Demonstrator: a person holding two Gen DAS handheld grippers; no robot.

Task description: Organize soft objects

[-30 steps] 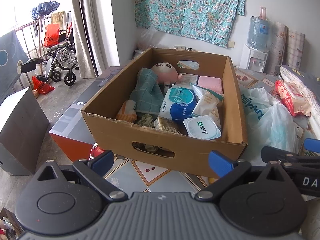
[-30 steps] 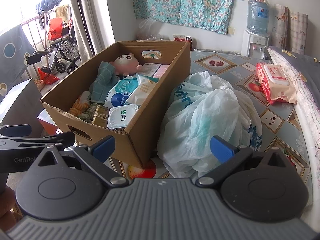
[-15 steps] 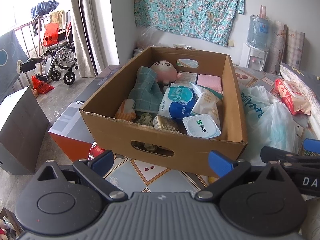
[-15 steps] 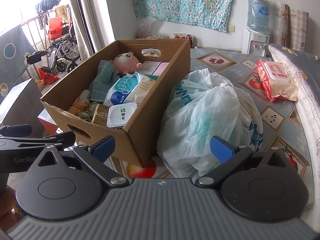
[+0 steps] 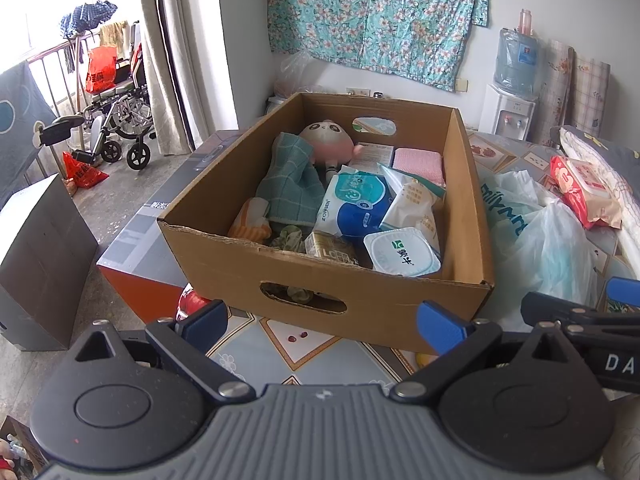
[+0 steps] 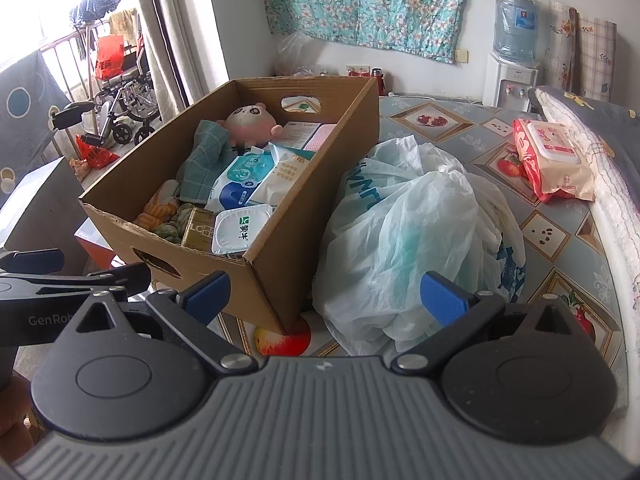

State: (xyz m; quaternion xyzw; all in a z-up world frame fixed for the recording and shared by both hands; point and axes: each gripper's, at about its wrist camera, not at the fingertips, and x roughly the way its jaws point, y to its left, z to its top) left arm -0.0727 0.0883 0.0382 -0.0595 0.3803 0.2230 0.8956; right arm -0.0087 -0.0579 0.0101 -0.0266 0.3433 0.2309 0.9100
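The box (image 5: pixel 320 300) sits ahead of the left tongs (image 5: pixel 322 322), its long axis running away from them, a handle slot in the near short wall facing the fingers. Inside, a plush (image 5: pixel 326 144) lies at the far end with its face up, a green cloth (image 5: pixel 290 190) beside and just nearer than it, a blue-and-white pack (image 5: pixel 354 204) in the middle pointing lengthwise, and a white tub (image 5: pixel 402 256) against the near wall on the right. Seen from the right tongs (image 6: pixel 324 294), the box (image 6: pixel 256 276) lies ahead to the left and a bag (image 6: pixel 404 232) heaped straight ahead touches its right wall. A red wipes pack (image 6: pixel 552 160) lies well beyond the bag, to the right. Bare patterned tabletop (image 5: pixel 296 344) shows between the left tongs and the box. Both tongs are spread wide and hold nothing.
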